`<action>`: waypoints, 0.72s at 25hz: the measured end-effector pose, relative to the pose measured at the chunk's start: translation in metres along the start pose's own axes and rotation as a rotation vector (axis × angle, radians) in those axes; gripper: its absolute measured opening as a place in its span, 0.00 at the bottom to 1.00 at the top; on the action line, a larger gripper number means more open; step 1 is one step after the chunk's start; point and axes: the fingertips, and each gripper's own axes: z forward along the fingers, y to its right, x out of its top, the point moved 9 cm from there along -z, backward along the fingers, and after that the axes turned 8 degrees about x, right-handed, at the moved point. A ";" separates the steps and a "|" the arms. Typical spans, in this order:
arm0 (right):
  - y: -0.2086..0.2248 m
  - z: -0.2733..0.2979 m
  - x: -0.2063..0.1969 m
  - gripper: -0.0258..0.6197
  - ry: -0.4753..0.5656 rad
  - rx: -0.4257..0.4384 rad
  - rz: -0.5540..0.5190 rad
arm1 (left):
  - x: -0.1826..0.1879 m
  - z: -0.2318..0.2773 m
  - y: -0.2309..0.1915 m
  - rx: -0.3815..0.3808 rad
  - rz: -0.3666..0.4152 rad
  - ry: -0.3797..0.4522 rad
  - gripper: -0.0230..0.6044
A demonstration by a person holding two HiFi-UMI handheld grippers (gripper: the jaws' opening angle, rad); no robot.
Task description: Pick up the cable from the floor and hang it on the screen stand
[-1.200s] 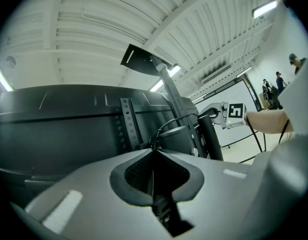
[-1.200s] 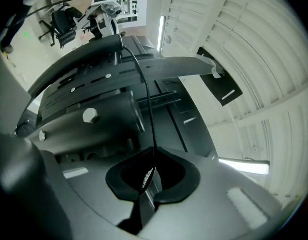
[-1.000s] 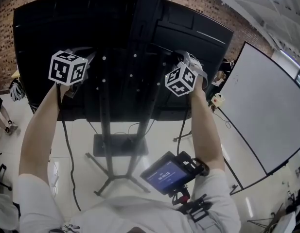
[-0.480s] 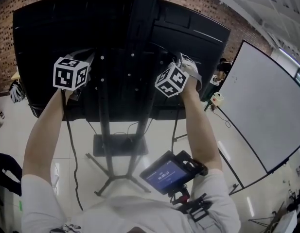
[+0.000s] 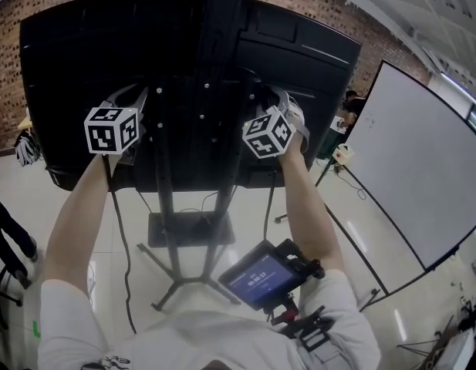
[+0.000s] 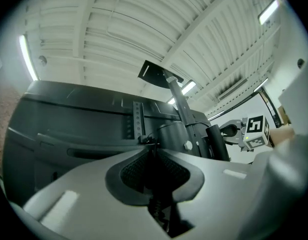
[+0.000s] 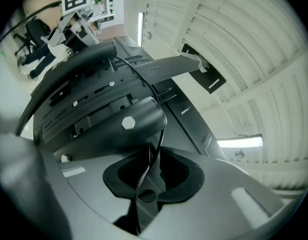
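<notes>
— Cable (image 7: 159,139) first. Where is it?

— Up behind the screen (image 5: 83,68), at the stand (image 5: 165,206). It's thin, round and black. A length of it drops from under each of my claws toward the glossy pale floor (image 5: 353,237).

— And your left claw?

— My left claw (image 6: 154,151) is nipped narrow on the cable. The black, finely ribbed pads (image 6: 136,172) press it from both sides, set in smooth matte grey plastic.

— The right one?

— My right claw (image 7: 150,152) has just been opening. Its jaws stand apart, and the cable runs through the gap between them, not pinched. From there it climbs past the end of a smooth round tube (image 7: 104,129) with a pale hex bolt (image 7: 128,123) in its side, then trails on over the stand's flat black brackets.

— What is the stand like?

— Matte black metal, with a flat upright that has a row of small holes and thin legs splayed out at the bottom. The back of the screen is dull, dark, moulded plastic — wide, with rounded corners.

— How are the claws placed?

— One on each side of the upright, close against the screen's back.
</notes>
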 end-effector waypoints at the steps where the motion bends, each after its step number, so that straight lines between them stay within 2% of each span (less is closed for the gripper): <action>1: -0.001 -0.001 -0.003 0.16 0.012 0.014 0.042 | -0.003 -0.001 0.000 0.002 -0.014 0.000 0.08; 9: -0.018 -0.007 -0.031 0.20 0.061 0.132 0.321 | -0.031 -0.014 0.001 0.005 -0.120 0.005 0.14; 18: -0.032 -0.015 -0.054 0.22 0.118 0.186 0.496 | -0.048 -0.031 0.003 0.008 -0.149 0.016 0.28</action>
